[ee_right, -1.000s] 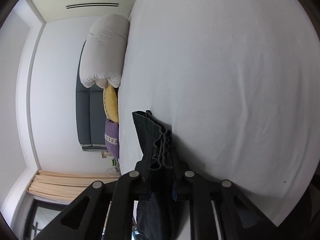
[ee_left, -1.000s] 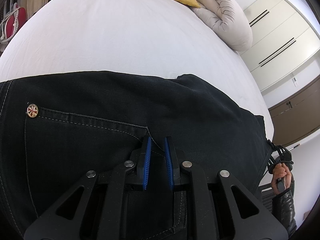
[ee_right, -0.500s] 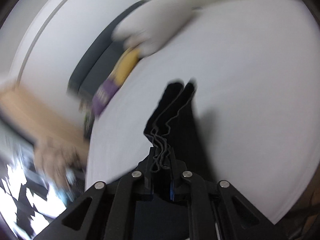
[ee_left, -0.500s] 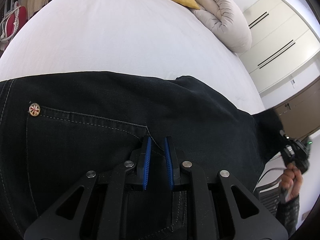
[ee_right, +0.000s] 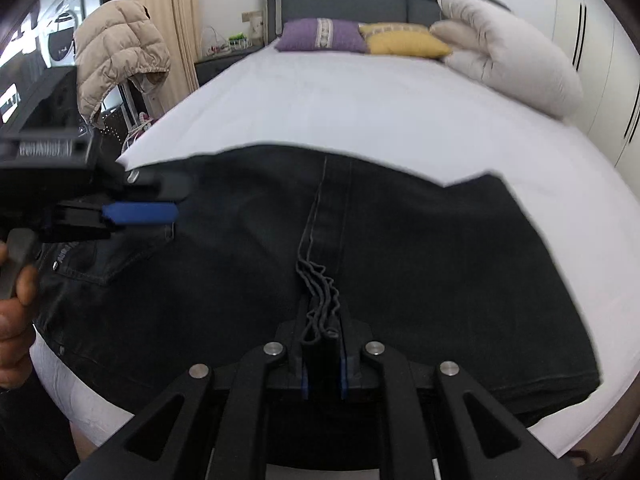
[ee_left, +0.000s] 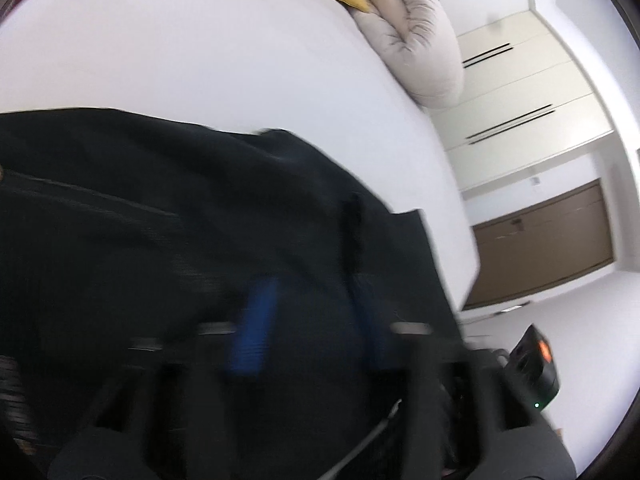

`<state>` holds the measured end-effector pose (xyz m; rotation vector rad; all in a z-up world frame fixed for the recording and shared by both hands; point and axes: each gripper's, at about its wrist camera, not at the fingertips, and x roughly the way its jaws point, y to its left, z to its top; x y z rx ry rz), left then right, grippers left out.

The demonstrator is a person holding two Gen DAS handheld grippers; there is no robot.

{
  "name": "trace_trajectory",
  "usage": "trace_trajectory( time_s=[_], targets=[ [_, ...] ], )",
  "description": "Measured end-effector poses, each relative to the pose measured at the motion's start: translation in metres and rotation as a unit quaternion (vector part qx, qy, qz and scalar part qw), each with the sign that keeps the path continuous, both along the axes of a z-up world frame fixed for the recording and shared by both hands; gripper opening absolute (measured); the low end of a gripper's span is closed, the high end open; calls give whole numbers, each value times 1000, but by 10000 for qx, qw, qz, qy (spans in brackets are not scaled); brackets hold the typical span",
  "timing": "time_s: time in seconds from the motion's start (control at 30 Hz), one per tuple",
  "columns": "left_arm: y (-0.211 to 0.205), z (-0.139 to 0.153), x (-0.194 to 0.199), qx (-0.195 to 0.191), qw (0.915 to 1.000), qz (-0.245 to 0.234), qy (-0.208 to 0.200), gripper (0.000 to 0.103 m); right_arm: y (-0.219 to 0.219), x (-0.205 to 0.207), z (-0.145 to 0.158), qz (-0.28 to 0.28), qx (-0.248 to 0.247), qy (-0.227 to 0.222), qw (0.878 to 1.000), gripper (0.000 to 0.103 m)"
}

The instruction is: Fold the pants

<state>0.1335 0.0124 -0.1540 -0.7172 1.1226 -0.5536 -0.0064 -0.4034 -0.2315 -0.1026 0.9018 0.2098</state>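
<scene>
honestly we can read almost no writing: a small tag on the pants (ee_right: 360, 264) near the pocket at the left carries letters too blurred to make out, and the white signs behind the glass at far left are unreadable too.

our right gripper (ee_right: 323, 354) has its blue pads close together, clamped on a bunched, wavy stack of dark denim edges that stands up between them. from that bunch a stitched seam runs away from us across the black pants, which lie spread over the near edge of the bed (ee_right: 360, 104), on its white sheet, folded over themselves with a cut corner showing toward the right edge.

our left gripper (ee_right: 140, 200) comes in from the left side of the bed, held by a hand (ee_right: 16, 300); its jaws have just been opening and stand wide apart, one blue pad (ee_right: 140, 213) showing just above the pocket area. in the left wrist view, badly smeared, the two blue pads (ee_left: 256, 328) sit well apart above the cloth, and we see nothing clamped between them.

at the head edge of the bed lie a purple cushion (ee_right: 324, 35), a yellow cushion (ee_right: 404, 42) and a rolled pale duvet (ee_right: 512, 56); a beige puffer jacket (ee_right: 120, 60) hangs off the left side.
</scene>
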Motion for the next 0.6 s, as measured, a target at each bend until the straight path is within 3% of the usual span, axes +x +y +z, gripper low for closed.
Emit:
trace_trajectory(
  time_s=[0.13, 0.37, 0.43, 0.5, 0.6],
  targets=[
    [-28, 5, 15, -412, 9986, -280, 177, 93, 4, -4, 15, 44, -33, -292, 9996, 12],
    [-60, 4, 42, -410, 9960, -607, 501, 93, 12, -16, 43, 164, 92, -685, 9975, 12],
    [-64, 5, 45, -293, 9960, -653, 529, 84, 18, -16, 45, 251, 43, -698, 9972, 12],
    [-65, 3, 47, -227, 9952, -756, 583, 31, 24, -15, 45, 348, -40, -700, 9969, 12],
    [-55, -1, 48, -73, 9945, -817, 647, 17, 32, -15, 42, 489, -87, -631, 9968, 12]
  ],
)
